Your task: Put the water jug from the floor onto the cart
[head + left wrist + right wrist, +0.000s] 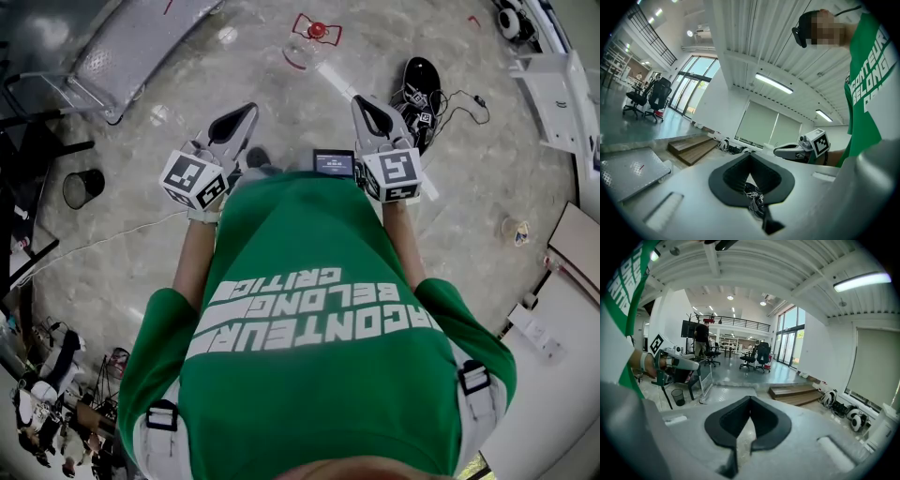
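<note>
So both are held out in front of the green shirt (pixel 319 309): left gripper (pixel 242 114) and right gripper (pixel 366 105), side by side. The jaws on each are pressed together with nothing in them. The water jug (pixel 317 33), clear with a red cap, stands on the floor (pixel 281 103) well past the tips, roughly between them. The cart (pixel 141 42) sits off to its left, well apart.

Floor count, by kind
Two hand-held grippers, a left hand-held gripper (pixel 248 111) and a right hand-held gripper (pixel 360 101); one water jug (pixel 309 45); one cart (pixel 141 42); one wastebasket (pixel 82 187); one screen (pixel 334 163); one wooden step (pixel 799 393).
</note>
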The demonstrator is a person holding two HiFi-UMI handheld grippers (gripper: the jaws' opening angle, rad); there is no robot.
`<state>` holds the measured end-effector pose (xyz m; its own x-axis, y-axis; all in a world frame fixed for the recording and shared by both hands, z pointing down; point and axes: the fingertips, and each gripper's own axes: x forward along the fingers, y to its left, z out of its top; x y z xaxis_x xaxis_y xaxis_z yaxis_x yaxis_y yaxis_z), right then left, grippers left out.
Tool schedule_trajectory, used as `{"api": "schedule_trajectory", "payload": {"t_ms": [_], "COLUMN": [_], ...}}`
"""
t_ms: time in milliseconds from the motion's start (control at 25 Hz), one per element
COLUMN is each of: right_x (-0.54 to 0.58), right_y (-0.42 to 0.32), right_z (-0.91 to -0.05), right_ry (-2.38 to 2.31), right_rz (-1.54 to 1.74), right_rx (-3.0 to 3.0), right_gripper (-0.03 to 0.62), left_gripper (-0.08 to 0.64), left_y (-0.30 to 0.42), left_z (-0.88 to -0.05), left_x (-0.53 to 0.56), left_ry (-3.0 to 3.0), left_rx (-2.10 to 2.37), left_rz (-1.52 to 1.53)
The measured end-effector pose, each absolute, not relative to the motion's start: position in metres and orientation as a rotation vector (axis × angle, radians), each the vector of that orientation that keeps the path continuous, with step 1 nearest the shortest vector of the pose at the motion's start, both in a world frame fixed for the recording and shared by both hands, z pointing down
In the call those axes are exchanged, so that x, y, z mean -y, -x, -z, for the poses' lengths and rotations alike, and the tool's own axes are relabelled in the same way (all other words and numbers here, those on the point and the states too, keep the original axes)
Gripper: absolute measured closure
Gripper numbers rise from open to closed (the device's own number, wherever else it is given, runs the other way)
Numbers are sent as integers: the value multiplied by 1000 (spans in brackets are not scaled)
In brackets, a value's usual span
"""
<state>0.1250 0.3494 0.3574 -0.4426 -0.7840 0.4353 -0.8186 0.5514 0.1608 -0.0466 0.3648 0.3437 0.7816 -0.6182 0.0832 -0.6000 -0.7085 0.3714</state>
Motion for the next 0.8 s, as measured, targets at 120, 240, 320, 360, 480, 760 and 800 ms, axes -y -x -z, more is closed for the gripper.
{"api": "schedule_trajectory", "payload": {"t_ms": [120, 240, 320, 360, 480, 760, 800], "right_x": [-343, -333, -322, -315, -288, -213, -202], "right_y": [-128, -141, -147, -147, -149, -186, -191], "right_z": [-359, -363, -366, -368, -369, -373, -373], "right_ry": [-1293, -1291, -1288, -1287, -1286, -1310, -1310], "right_rz": [-117, -133, -143, -147, -141, -171, -171], "right_rx": [2324, 2320, 2323, 2328, 2361, 2368, 2368], "right_gripper": [598, 598, 598, 600, 598, 598, 598], "left_gripper": [548, 548, 548, 548, 548, 548, 548], "left_y": [44, 31, 23, 20, 15, -14, -20], "left_z": [-346, -348, -350, -351, -353, -367, -368], "left_x": [-355, -347, -339, -333, -308, -237, -226], "left_ry": [-2584, -2580, -2586, -2590, -2600, -2545, -2542], "left_rx": [919, 906, 887, 882, 890, 915, 909], "left_rz": [58, 49, 31, 16, -13, -36, -45]}}
